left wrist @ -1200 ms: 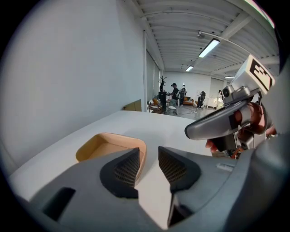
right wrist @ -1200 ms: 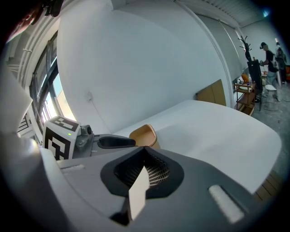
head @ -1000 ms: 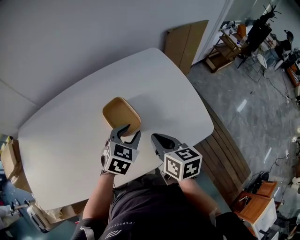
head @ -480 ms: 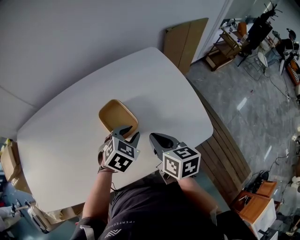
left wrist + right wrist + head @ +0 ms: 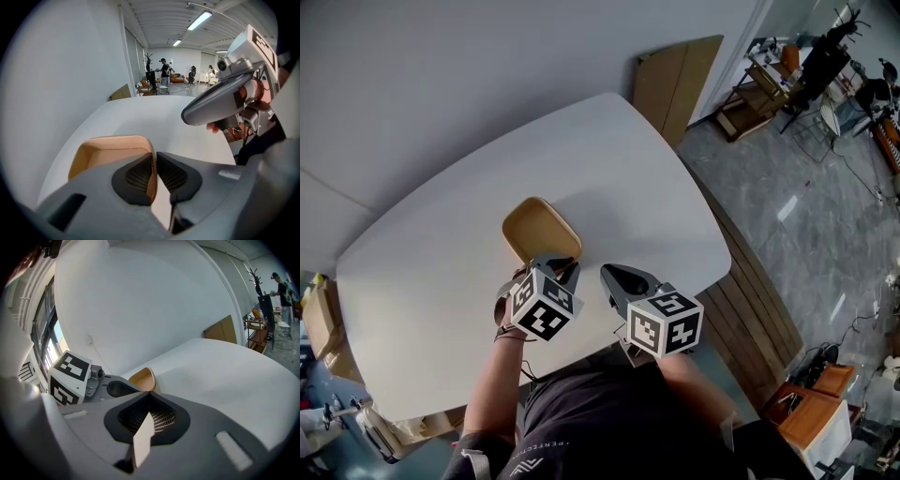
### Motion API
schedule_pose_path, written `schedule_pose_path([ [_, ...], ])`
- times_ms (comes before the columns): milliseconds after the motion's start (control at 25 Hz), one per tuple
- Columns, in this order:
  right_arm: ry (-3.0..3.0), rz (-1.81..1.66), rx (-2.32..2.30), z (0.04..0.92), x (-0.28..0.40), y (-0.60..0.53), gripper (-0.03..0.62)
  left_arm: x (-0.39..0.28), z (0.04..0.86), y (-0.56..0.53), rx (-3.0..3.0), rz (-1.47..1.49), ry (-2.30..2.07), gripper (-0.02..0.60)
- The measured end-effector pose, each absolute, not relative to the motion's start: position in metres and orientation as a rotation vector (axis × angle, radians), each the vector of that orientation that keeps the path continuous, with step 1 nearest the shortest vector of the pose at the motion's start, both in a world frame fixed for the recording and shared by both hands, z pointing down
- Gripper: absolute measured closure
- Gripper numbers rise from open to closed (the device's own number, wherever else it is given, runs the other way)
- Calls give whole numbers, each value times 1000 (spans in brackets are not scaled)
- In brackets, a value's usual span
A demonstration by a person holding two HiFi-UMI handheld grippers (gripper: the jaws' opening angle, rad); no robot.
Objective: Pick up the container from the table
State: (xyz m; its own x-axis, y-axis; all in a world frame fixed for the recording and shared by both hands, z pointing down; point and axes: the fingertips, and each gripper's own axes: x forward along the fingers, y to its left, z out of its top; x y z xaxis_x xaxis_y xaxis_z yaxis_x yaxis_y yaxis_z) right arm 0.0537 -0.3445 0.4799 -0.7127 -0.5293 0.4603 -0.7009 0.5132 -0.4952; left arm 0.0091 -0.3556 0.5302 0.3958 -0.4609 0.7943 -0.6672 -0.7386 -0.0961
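Container (image 5: pixel 105 152) rim betw. left gripper (image 5: pixel 155 164) jaws, just closing tight

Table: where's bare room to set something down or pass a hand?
Table is bare from the container out to the far and right edges, and again left of it. Crowded only at the near edge: left tongs have just closed on the container's rim, right tongs shut beside them.
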Motion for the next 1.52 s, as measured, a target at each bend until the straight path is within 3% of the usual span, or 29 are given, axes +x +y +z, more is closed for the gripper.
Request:
schedule_pose_path([
  [280,-2510,978,1052,476,54,-342,597,7,524,-354,2443,1231,-1035,555],
  [1080,-2526,923,1116,462,38,-314,597,-18,447,-336,2577,766,-1339,555],
  [1520,-2525,894,1182,455,25,-287,597,-33,434,-303,2617,690,-1331,554],
])
